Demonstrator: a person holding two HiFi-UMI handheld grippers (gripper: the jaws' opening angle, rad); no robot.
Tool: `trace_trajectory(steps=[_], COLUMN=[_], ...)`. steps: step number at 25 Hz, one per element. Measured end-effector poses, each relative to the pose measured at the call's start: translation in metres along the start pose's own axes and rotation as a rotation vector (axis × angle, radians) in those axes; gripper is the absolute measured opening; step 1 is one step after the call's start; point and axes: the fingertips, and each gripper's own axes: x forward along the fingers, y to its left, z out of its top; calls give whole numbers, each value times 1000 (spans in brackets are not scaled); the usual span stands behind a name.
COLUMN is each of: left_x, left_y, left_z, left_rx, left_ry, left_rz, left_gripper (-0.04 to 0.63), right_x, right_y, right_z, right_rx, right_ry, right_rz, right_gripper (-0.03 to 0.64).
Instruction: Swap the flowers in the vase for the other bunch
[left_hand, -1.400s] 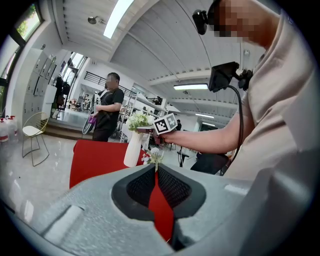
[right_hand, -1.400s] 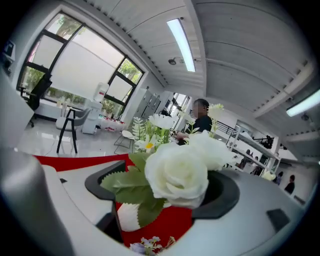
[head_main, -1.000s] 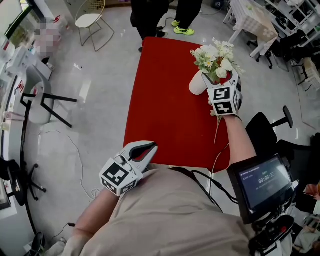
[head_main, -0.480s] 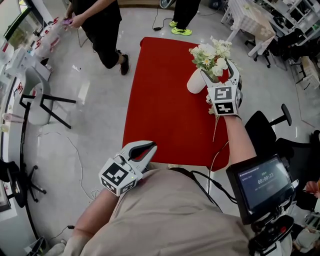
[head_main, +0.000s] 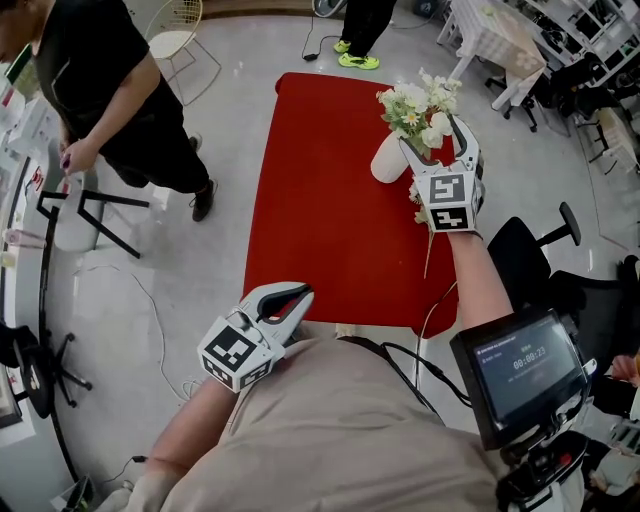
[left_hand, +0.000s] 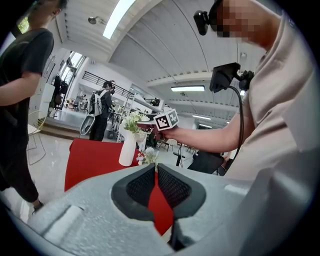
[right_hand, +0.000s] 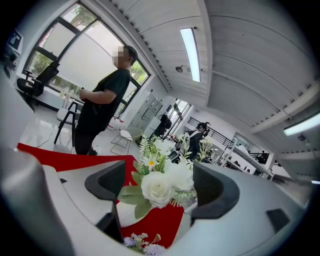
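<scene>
Right gripper (head_main: 433, 136) spread, straddling rounded white roses (right_hand: 158, 189) in smooth, bottle-shaped white vase (head_main: 386, 162), far right corner of red tablecloth (head_main: 330, 210). Left gripper (head_main: 300, 295) clenched, empty.

Between the wide-apart jaws of your right gripper (head_main: 432, 140) stands the white bunch (head_main: 418, 105): roses, daisies and green sprigs, upright in the white vase (head_main: 386, 160). The vase's body sits just below the jaw tips. The other bunch (right_hand: 145, 245), small pale purple blooms on a thin stem, lies flat beneath that gripper.
</scene>
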Motion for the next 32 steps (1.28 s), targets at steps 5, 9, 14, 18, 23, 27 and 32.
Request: trace_trajectory(steps=[5, 9, 14, 18, 23, 27, 32], left_x=[-3, -2, -1, 1, 6, 8, 10], left_y=[-2, 0, 0, 2, 1, -2, -5], left_z=[0, 1, 1, 3, 2, 2, 4], left_rx=[3, 1, -2, -1, 11, 20, 33], left_ry=[-2, -4, 2, 6, 14, 23, 32], left_rz=[-4, -6, -20, -36, -62, -85, -112], left_gripper=[8, 8, 8, 9, 8, 8, 8], right_x=[-6, -8, -13, -19, -34, -51, -79], right_y=[-1, -3, -3, -2, 0, 2, 6], right_z=[9, 14, 21, 24, 17, 9, -3], right_rx=[-2, -6, -2, 2, 33, 57, 100], right_ry=[-17, -26, -36, -36, -23, -9, 20], right_rz=[-9, -13, -18, -19, -27, -37, -64], right_gripper=[416, 416, 416, 416, 414, 410, 296])
